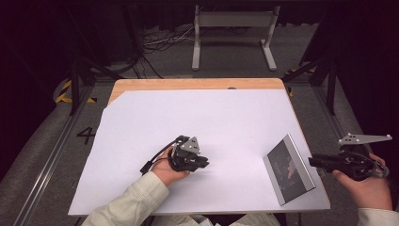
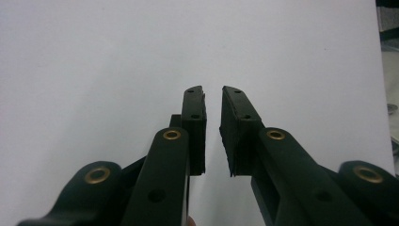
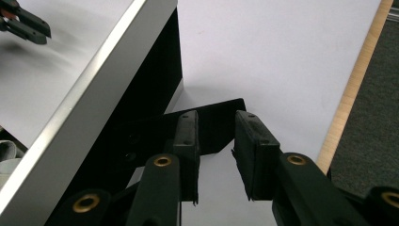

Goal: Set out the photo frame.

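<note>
Right claw: narrowly open, gripping nothing, hovering just off the right edge of the bench and aimed in at the back of the picture frame. In the right gripper view, tips level with the black stand behind the frame. Contact with that stand cannot be told from here.

Left claw: also narrowly open and empty. In the high view, left claw low over the white sheet, toward the front edge near its middle, well apart from the frame.

Frame itself: near the front right corner of the bench, propped at a tilt on its stand, dark face turned toward the middle of the sheet, silver rim all round.

Likely step in hand: taking hold of the frame from behind with the right claw.

To do it well:
- Open wider before closing in; present gap looks too slim for the rim, though perhaps enough for the thin stand.
- Choose the silver rim over the stand if lifting is meant; a hinged stand may fold and let the frame drop flat.
- Come in square to the rim, not across a corner, to avoid twisting the frame round on the smooth sheet.
- Close slowly, and watch for sliding toward the bench's right edge, which lies near.
- Bring the left claw across to steady the far side if the frame starts to tip.
</note>
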Demonstrator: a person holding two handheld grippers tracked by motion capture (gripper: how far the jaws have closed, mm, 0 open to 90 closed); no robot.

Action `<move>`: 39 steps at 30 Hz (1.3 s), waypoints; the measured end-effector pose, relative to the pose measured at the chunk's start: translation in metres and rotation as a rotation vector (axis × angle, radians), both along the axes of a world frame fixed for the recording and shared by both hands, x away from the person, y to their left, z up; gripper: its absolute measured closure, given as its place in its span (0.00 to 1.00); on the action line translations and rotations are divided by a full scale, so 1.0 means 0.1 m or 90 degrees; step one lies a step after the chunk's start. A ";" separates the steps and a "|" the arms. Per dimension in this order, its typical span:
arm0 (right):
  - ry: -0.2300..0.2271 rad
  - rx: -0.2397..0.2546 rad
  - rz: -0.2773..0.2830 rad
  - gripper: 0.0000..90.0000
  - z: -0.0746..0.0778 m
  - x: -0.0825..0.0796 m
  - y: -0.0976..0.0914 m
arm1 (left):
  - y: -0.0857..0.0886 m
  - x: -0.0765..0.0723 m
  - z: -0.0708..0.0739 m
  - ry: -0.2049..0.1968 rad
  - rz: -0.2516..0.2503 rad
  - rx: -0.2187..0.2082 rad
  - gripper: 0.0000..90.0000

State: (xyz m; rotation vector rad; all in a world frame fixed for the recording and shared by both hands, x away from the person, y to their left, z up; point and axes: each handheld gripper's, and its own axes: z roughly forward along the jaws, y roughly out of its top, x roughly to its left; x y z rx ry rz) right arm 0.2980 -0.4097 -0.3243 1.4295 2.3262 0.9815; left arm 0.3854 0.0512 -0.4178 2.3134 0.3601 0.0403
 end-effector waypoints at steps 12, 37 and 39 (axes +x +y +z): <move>0.022 -0.014 -0.036 0.82 0.16 0.01 0.01 | 0.08 0.03 -0.02 -0.010 0.025 0.008 0.89; 0.086 -0.019 -0.082 0.83 0.44 0.13 0.23 | 0.50 0.02 -0.05 -0.020 0.093 0.009 0.89; 0.087 -0.018 -0.083 0.83 0.45 0.13 0.23 | 0.51 0.02 -0.05 -0.017 0.096 0.008 0.89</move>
